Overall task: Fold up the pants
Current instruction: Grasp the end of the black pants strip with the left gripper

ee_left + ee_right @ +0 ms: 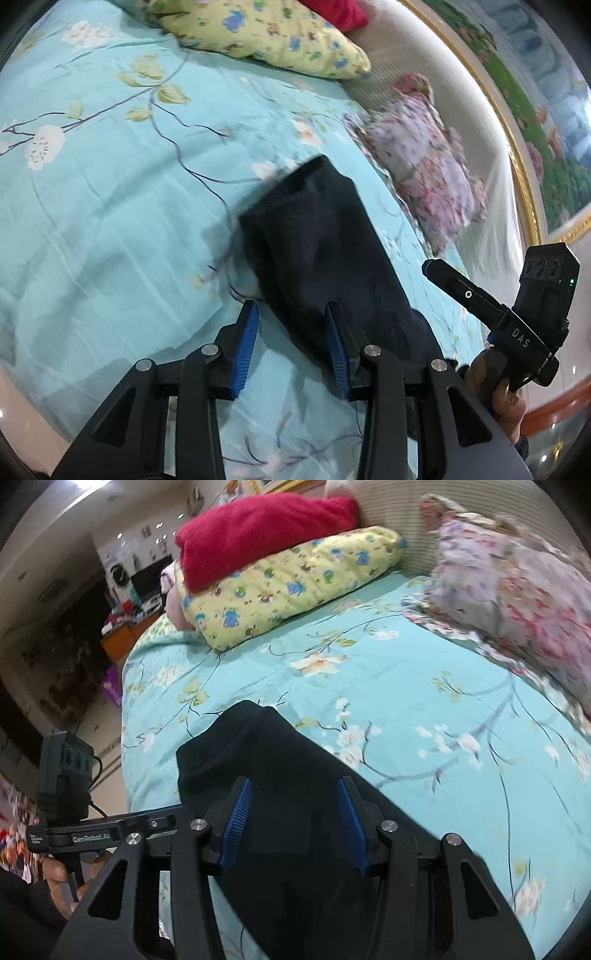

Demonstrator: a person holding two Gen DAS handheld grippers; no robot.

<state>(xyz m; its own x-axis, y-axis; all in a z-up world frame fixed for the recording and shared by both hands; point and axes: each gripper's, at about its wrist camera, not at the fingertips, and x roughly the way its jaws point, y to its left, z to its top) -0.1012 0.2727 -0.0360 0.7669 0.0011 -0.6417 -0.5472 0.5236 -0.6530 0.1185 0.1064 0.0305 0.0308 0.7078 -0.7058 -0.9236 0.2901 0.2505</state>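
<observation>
Pants [317, 236], dark navy or black, lie on the turquoise floral bedsheet [103, 206] as a narrow folded strip running away from the person toward the yellow cartoon-print pillow [266, 33]. That pillow is the landmark here: a red blanket [255, 535] rests on top of it, a pink-and-lilac floral pillow [424, 162] sits to its right against the headboard, and the pants' far end stops well short of it.

The left gripper [291, 347] stands released, its blue pads apart over the strip's edge nearest the person; one pad is over bare sheet, the other over the cloth, and nothing is pinched. The right gripper [295, 823] is likewise open above the dark fabric, with cloth showing below the gap but neither pad pressing on it.

The fabric looks soft, limp and light, probably a knit or brushed cotton. It should drape and sag wherever unsupported, and stacked layers may slide apart. A sound hold would be at the two corners of the end farthest from the pillow, pinching all layers together, so the strip can be carried over itself toward the pillow in one even fold.
</observation>
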